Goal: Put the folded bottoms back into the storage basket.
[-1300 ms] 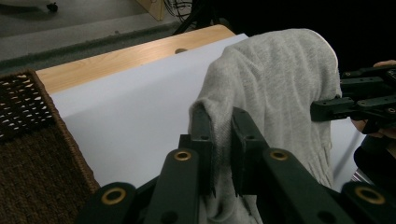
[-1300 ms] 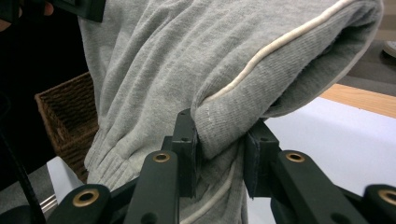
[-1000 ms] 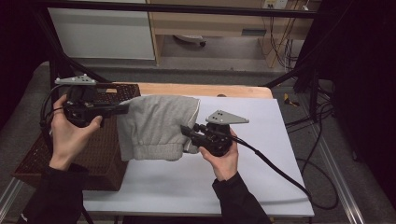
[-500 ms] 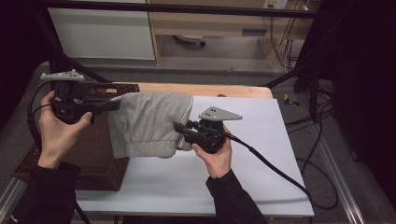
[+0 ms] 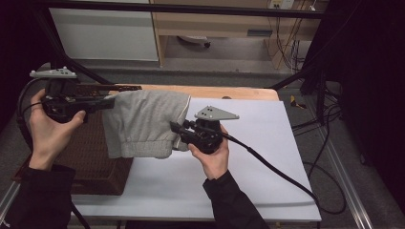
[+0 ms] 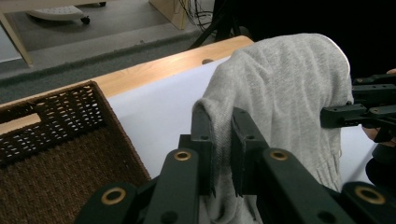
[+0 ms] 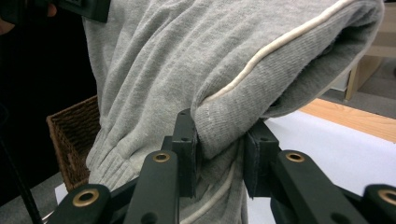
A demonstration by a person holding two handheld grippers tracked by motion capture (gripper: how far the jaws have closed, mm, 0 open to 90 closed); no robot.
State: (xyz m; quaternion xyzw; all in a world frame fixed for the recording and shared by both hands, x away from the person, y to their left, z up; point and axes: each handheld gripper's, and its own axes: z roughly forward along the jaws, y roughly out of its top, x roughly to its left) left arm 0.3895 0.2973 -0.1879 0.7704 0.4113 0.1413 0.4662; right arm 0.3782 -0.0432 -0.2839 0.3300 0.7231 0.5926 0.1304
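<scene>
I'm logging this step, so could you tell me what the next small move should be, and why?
Probably carry the grey garment further left until it hangs over the wicker basket. Both the left gripper and the right gripper clamp it, lifted, and part still hangs over the white table.

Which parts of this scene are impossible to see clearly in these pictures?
- High view: the right tool's tips, covered by the grey garment.
- High view: the inside of the wicker basket, hidden behind the hanging garment and too dark to read.
- Right gripper view: the garment's lower hem, cut off by the bottom edge.
- Left gripper view: the left tool hides the cloth below it.
</scene>
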